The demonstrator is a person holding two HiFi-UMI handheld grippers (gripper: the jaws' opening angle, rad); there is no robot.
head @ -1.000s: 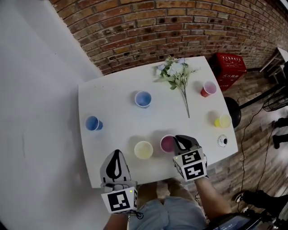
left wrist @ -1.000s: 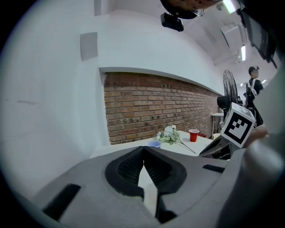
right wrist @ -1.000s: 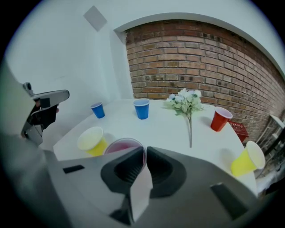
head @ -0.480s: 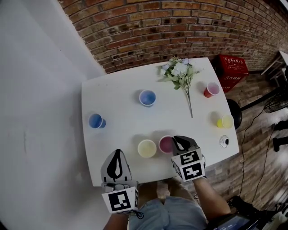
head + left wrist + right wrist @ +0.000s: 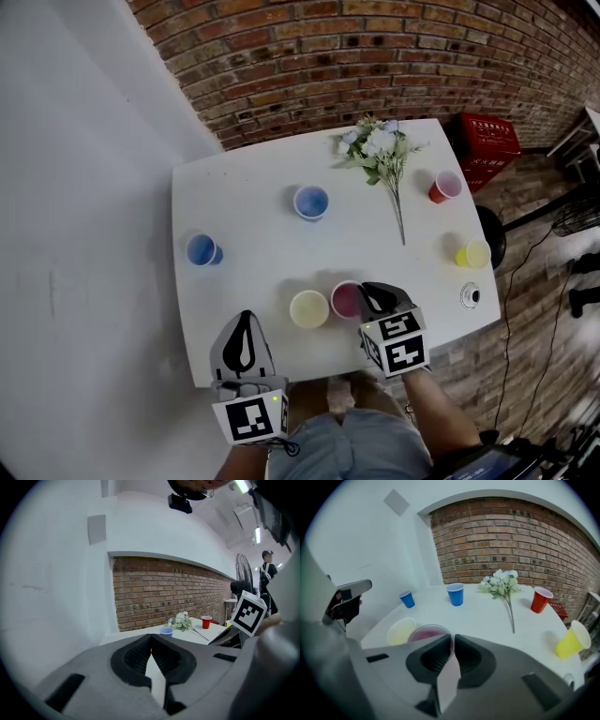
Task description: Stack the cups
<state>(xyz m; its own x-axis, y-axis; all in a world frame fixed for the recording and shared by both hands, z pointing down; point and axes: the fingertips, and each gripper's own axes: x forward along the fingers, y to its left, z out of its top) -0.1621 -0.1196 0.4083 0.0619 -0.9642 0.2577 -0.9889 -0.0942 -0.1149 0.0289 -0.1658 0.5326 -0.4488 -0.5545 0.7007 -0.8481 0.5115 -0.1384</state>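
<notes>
Six cups stand apart on the white table [image 5: 244, 202]. My right gripper [image 5: 368, 292] is shut on the near rim of the pink cup [image 5: 345, 300], close beside the pale yellow cup [image 5: 308, 309]. In the right gripper view the jaws [image 5: 453, 640] pinch that pink cup [image 5: 425, 633] at its rim, with the pale yellow cup [image 5: 400, 631] to its left. Farther off are a blue cup [image 5: 201, 250], a light blue cup [image 5: 310, 202], a red cup [image 5: 444, 187] and a yellow cup [image 5: 472, 254]. My left gripper [image 5: 245, 320] hangs over the table's near edge, shut and empty [image 5: 151, 639].
A bunch of white flowers [image 5: 380, 150] lies at the table's far side, its stem pointing toward me. A small round object [image 5: 469, 295] sits near the right front corner. A red crate [image 5: 491, 141] and a fan stand on the floor to the right.
The pink cup, with my right gripper on it, has edged a little left toward the pale yellow cup. The left gripper has kept still.
</notes>
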